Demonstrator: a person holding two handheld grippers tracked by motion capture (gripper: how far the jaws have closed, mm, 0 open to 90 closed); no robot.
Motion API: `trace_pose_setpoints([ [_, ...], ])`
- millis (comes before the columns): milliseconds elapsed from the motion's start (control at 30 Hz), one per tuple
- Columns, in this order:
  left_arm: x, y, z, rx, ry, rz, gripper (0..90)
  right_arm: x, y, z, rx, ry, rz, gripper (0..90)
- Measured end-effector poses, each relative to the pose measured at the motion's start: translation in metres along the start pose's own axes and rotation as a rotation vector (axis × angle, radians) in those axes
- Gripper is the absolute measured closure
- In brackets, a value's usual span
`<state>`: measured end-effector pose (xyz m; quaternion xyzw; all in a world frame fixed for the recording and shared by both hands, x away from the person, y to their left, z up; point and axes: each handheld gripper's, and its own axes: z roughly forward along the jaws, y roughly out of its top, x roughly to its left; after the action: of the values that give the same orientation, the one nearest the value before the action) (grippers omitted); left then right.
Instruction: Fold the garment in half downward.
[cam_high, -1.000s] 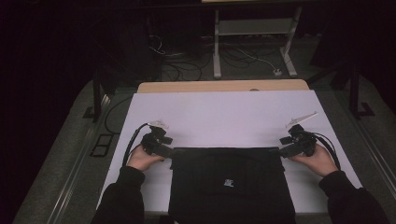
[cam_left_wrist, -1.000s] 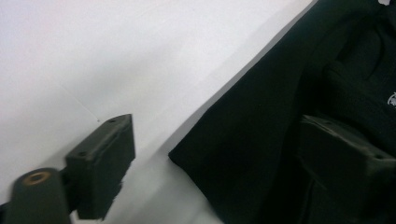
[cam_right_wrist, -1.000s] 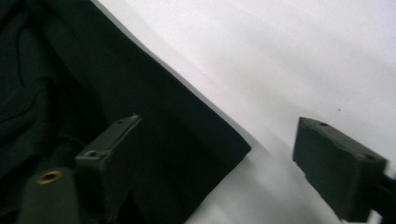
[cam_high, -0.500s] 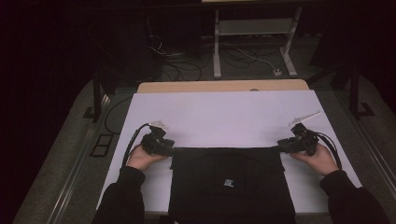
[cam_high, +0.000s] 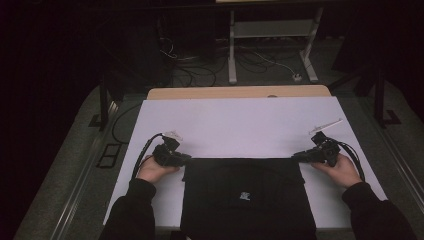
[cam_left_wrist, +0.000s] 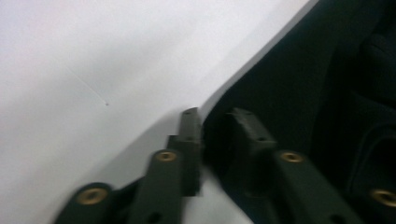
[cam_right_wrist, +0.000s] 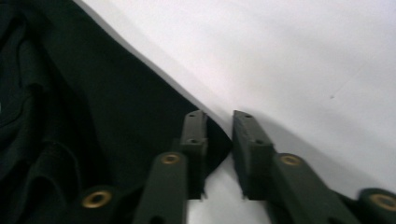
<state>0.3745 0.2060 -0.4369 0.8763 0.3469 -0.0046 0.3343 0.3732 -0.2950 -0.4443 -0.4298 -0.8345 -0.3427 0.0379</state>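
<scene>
Jaws of the left gripper (cam_high: 181, 159) and right gripper (cam_high: 299, 157) are just closing onto the far corners of the black garment (cam_high: 247, 197), lying flat at six o'clock on the white counter (cam_high: 240, 125), so gripping is nearly done and lifting or folding is remaining.

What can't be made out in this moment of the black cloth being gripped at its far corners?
- Black cloth: its near edge is cut off by the bottom of the high view, so its full shape is unknown.
- Small pale mark on the cloth: too small to read in the high view.
- Left claw: the cloth's edge lies between the jaws, but blur and dark fabric hide whether the pads press it.
- Right claw: the same, the corner's grip unclear.
</scene>
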Motion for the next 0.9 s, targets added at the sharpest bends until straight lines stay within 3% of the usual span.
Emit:
trace_pose_setpoints([
  [100, -0.001, 0.001, 0.0, 0.008, 0.004, -0.006, 84.0, 0.001, 0.0, 0.001, 0.007, -0.004, 0.004, 85.5],
  [233, -0.005, 0.003, -0.001, 0.019, 0.017, -0.011, 85.8, 0.003, 0.0, 0.0, 0.009, -0.011, 0.001, 87.1],
  [467, -0.012, 0.006, -0.006, -0.024, 0.095, 0.017, 86.7, 0.009, -0.001, -0.002, 0.001, -0.055, -0.013, 87.7],
  [667, -0.01, 0.007, -0.008, -0.052, 0.116, 0.007, 86.8, 0.014, 0.002, -0.007, -0.047, -0.097, -0.011, 87.9],
  [833, -0.012, 0.01, -0.011, -0.07, 0.176, 0.033, 86.9, 0.017, 0.006, -0.01, -0.084, -0.13, -0.001, 87.9],
  [900, -0.012, 0.011, -0.011, -0.069, 0.183, 0.023, 86.9, 0.017, 0.007, -0.01, -0.092, -0.142, 0.003, 87.8],
])
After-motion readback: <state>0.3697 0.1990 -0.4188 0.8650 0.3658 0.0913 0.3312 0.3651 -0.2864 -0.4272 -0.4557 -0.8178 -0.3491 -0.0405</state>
